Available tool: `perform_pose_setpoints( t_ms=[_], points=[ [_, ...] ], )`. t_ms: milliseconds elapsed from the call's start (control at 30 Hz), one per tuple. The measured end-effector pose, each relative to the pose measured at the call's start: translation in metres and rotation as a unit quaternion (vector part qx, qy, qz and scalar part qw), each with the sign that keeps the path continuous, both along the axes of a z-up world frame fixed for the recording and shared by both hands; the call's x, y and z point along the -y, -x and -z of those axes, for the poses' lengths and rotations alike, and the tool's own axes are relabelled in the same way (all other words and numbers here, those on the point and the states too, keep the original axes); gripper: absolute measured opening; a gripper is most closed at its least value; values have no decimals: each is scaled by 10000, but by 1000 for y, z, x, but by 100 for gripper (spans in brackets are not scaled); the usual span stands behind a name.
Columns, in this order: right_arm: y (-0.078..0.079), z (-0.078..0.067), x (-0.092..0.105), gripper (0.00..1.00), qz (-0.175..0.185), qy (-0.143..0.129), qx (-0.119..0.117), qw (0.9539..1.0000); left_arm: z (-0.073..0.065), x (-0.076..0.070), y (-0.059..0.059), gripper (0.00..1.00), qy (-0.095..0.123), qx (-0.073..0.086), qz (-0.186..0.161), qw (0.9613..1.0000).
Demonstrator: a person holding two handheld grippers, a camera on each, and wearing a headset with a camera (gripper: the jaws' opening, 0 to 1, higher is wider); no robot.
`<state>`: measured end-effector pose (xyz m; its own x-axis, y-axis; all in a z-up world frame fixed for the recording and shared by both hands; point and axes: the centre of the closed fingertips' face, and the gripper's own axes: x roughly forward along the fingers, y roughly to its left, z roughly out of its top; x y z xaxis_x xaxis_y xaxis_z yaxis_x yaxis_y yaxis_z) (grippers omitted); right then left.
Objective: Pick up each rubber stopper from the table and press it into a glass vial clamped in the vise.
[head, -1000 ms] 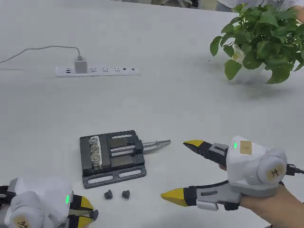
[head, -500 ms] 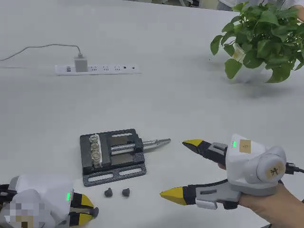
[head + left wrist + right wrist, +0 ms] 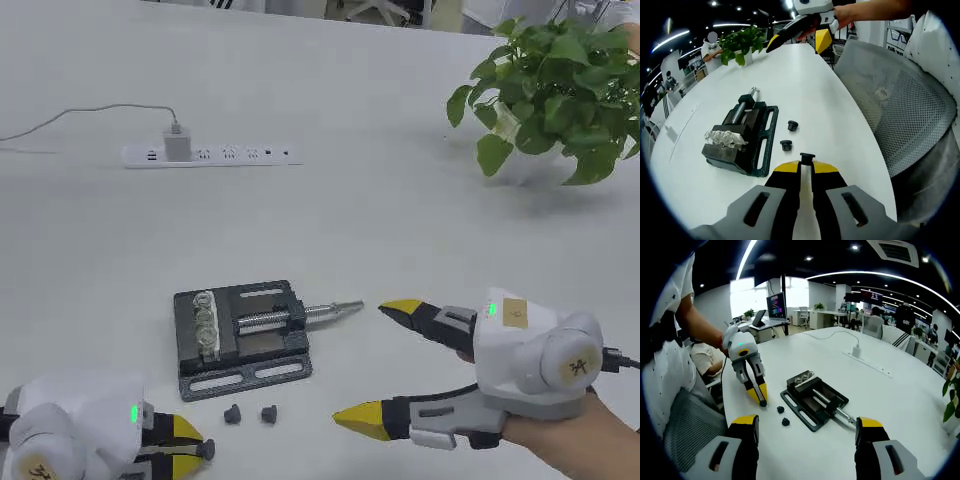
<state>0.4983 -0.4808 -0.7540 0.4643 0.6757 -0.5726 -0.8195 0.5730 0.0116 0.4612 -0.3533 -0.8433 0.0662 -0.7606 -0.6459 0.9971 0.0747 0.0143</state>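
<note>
Pinching a rubber stopper (image 3: pixel 807 158) at its tips, left gripper (image 3: pixel 807 166) hangs near vise (image 3: pixel 746 131); right gripper (image 3: pixel 365 361) spread.

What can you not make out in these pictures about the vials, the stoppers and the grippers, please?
The glass vials: too small in the head view, side-on and glary in the left gripper view; stoppered or empty, cannot tell.
The rubber stopper: lower part hidden between the fingertips of the left gripper, left gripper view.
Body of the left gripper: cut off by the head view's bottom edge.

In the head view the left claw (image 3: pixel 195 447) and plant (image 3: pixel 550 90) are cut by the edges.
</note>
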Motion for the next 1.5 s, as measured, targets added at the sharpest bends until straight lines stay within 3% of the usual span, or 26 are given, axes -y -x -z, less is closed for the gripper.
perform_pose_setpoints(
  t_ms=[100,300,533,733,900,1200,1500],
  points=[
    [-2,-7,-5,77,-64,-32,64,10000,-13,4,-3,4,282,-73,-228,9993],
    [-6,-26,-18,77,-220,-142,233,9994,-40,9,-8,4,668,-39,-526,9964],
    [-6,-44,-32,73,-505,-194,295,9981,-78,18,-13,4,1198,-22,-856,9891],
    [-4,-57,-46,68,-788,-231,148,9965,-105,24,-15,4,1556,2,-1022,9825],
    [-3,-71,-59,63,-1012,-349,85,9942,-118,29,-15,4,1740,19,-1059,9790],
    [8,-82,-75,56,-1553,-100,-24,9878,-142,37,-18,4,2080,38,-1115,9718],
    [17,-92,-82,36,-1914,-26,-105,9815,-155,44,-15,4,2257,64,-1112,9678]
  ],
)
